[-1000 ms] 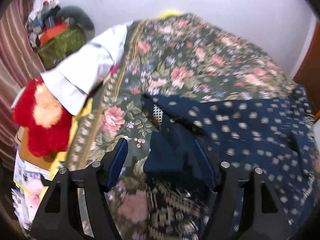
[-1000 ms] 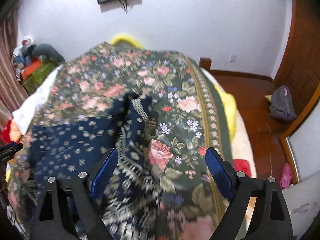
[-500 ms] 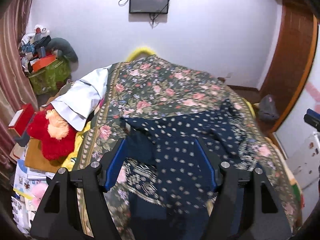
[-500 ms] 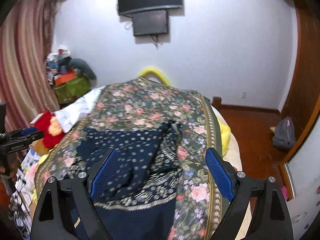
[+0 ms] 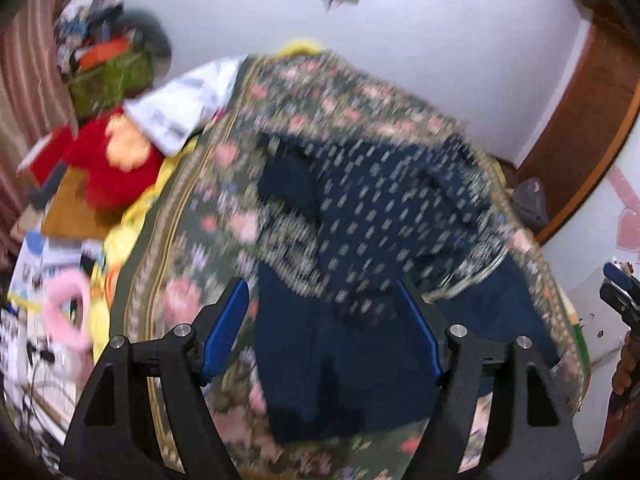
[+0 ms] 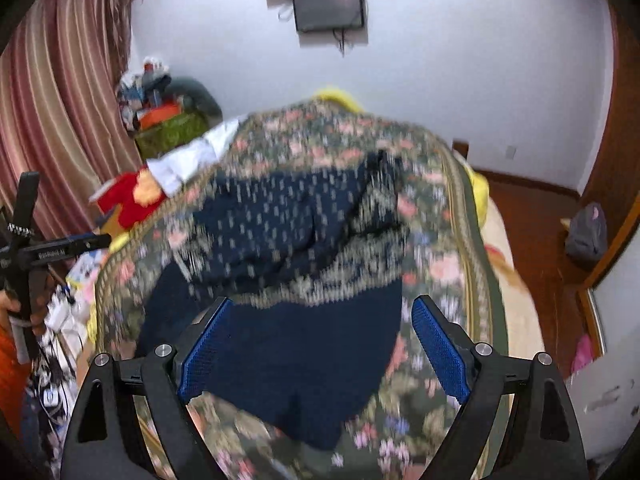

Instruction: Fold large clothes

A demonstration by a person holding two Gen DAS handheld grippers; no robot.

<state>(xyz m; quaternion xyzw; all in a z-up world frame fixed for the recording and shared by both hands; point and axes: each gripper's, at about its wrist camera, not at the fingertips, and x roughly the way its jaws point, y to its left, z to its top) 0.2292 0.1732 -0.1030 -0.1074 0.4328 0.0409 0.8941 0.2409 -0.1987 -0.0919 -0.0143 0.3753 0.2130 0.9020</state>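
Observation:
A navy garment [image 5: 372, 216] with pale dots, a patterned band and a plain navy lower part [image 6: 304, 360] lies spread on the floral bedspread [image 5: 192, 256]. My left gripper [image 5: 320, 286] hovers above its lower part. Its jaws are opening, and no cloth is pinched between its blue pads [image 5: 224, 328]. My right gripper [image 6: 322, 302] hangs over the plain navy part, open wide and holding nothing. Each gripper also shows at the edge of the other's view: the left one [image 6: 48, 246] in a hand, the right one [image 5: 618, 292] at the far right. Both views are motion-blurred.
A red plush toy [image 5: 108, 160], a white cloth [image 5: 184, 104] and a green bag piled with clutter [image 5: 108, 76] sit left of the bed. Striped curtains [image 6: 52, 120] hang on the left. A grey bag [image 6: 586, 232] lies on the wooden floor at right. A screen [image 6: 328, 4] is on the wall.
Both grippers have drawn back from the garment and risen, so the whole bed now shows. The cloth that was bunched at the left gripper's fingers now lies flat on the bed.

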